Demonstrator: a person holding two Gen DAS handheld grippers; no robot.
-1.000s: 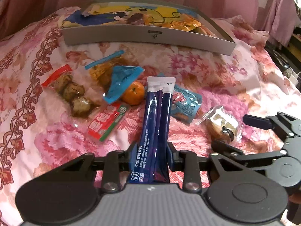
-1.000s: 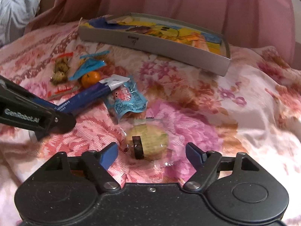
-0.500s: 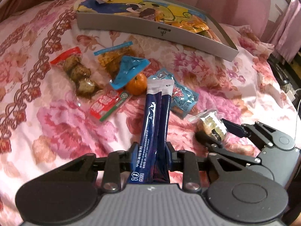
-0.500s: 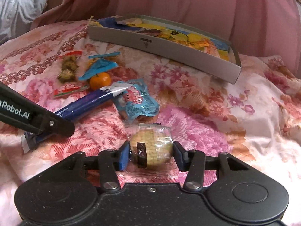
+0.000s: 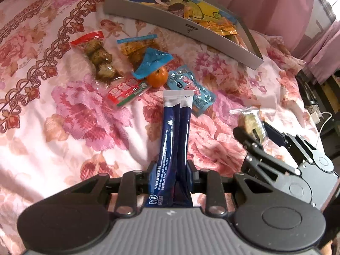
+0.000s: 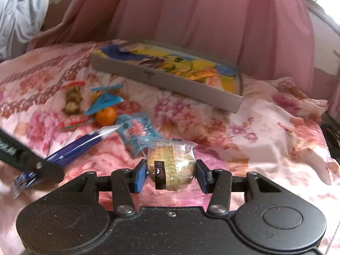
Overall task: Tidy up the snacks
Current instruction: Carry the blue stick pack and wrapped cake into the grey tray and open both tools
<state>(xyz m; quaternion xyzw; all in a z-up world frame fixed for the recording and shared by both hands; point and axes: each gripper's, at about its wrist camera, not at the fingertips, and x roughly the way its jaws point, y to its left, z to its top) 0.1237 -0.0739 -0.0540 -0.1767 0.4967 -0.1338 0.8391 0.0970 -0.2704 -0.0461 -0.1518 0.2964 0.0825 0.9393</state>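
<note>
My left gripper (image 5: 171,169) is shut on two dark blue stick packets (image 5: 175,136) with white tops, held above the flowered bedspread; the stick packets (image 6: 82,144) also show at the left of the right wrist view. My right gripper (image 6: 171,171) is shut on a round cookie in a clear wrapper (image 6: 171,166), lifted off the bed. The wrapped cookie (image 5: 251,122) and right gripper (image 5: 252,131) appear at the right of the left wrist view. A shallow grey box (image 5: 170,23) with yellow and blue snack bags inside lies further back; the grey box (image 6: 170,82) is ahead of the right gripper.
Loose on the bedspread lie an orange (image 5: 157,77), a light blue snack pack (image 5: 191,88), a red-and-green pack (image 5: 125,90), a clear bag of brown lumps (image 5: 96,56), and a blue-edged bag (image 5: 146,55). Pink curtains (image 6: 212,17) hang behind the bed.
The right gripper closed on the wrapped cookie and lifted it off the bed. The left gripper rose higher, still holding the blue stick packets.
</note>
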